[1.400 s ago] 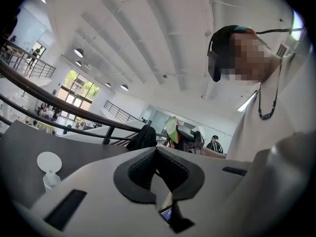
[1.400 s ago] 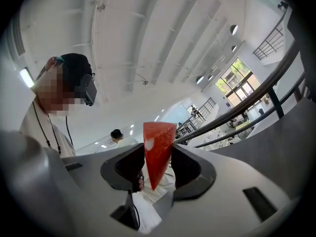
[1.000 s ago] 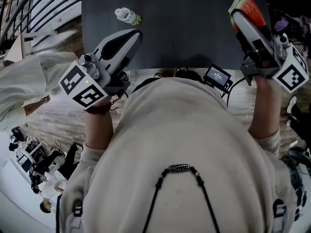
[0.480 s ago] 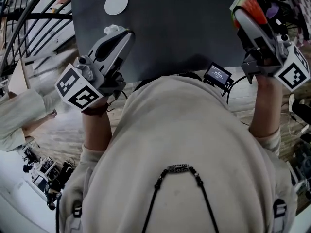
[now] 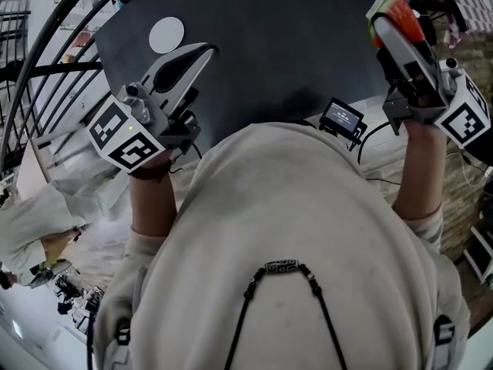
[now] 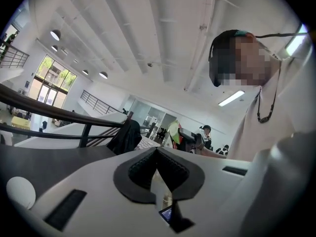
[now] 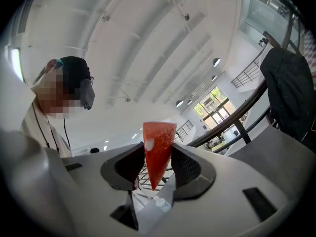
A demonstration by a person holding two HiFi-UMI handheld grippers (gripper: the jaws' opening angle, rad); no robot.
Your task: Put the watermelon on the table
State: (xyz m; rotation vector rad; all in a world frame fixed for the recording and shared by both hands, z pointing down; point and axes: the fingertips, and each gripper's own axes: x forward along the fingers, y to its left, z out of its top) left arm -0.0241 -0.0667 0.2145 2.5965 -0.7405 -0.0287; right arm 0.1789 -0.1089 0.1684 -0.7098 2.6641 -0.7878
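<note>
Item 1. Watermelon [image 7: 158,149]: red wedge, green rind visible in head view [image 5: 394,8]. Pinched between the two dark pads [image 7: 185,164] of the right gripper [image 7: 157,157], one flat face against each pad. Narrow point directed back into the gap between the jaws; broad end protruding past the fingertips. Seen against ceiling in the right gripper view, so carried in the air, not set down. In head view, located by the right-hand edge of the table [image 5: 285,45].

Item 2. Right gripper [image 5: 385,23]: jaws part-way apart, clamped on the wedge. Marker cube [image 5: 464,116] at the rear, above the holding hand.

Item 3. Left gripper [image 5: 202,51]: jaws pressed together at the tips, nothing between them in the left gripper view [image 6: 157,151]. Positioned over the near left part of the table. Second marker cube [image 5: 123,136] at the rear.

Item 4. Table: dark, flat top. White round disc [image 5: 166,34] lying on it beyond the left gripper; same disc at lower left of the left gripper view [image 6: 20,192].

Item 5. Small lit screen [image 5: 342,119] at the near table edge, between the two grippers.
</note>
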